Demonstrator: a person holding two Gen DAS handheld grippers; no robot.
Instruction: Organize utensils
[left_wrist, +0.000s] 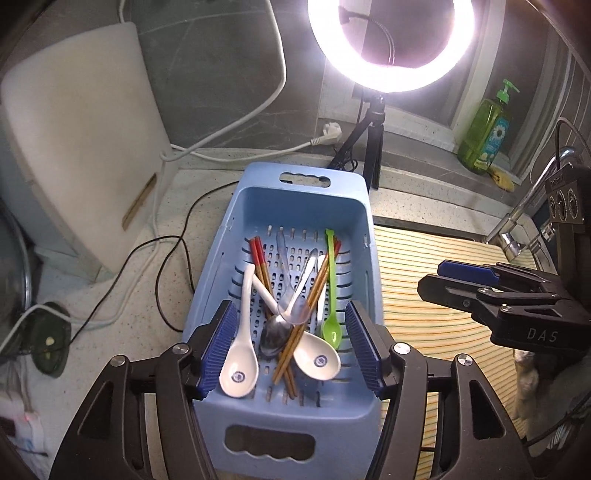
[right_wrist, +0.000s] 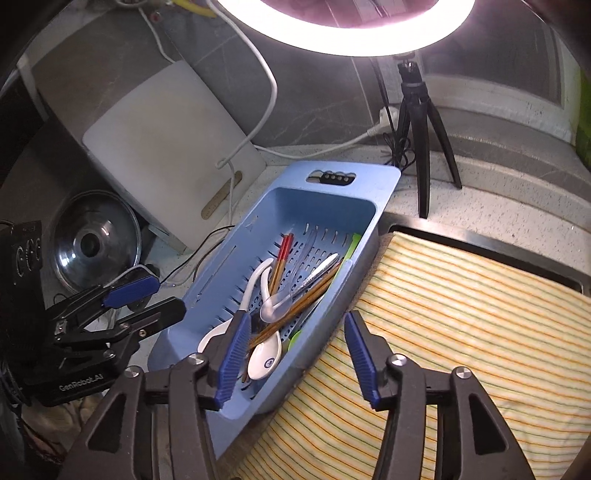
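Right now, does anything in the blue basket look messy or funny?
Yes. In the basket, spoons and chopsticks lie crisscrossed in a heap, not sorted. One pair of chopsticks lies apart from the rest.

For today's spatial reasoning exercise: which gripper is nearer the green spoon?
Left. The left gripper straddles the basket's utensils, the green spoon beside its finger; the right gripper hangs over the basket's edge.

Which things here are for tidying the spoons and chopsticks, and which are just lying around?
For the job:
blue basket
white spoons
metal spoon
clear spoon
green spoon
chopsticks
left gripper
right gripper

Just lying about:
ring light
soap bottle
cutting board
pot lid
striped cloth
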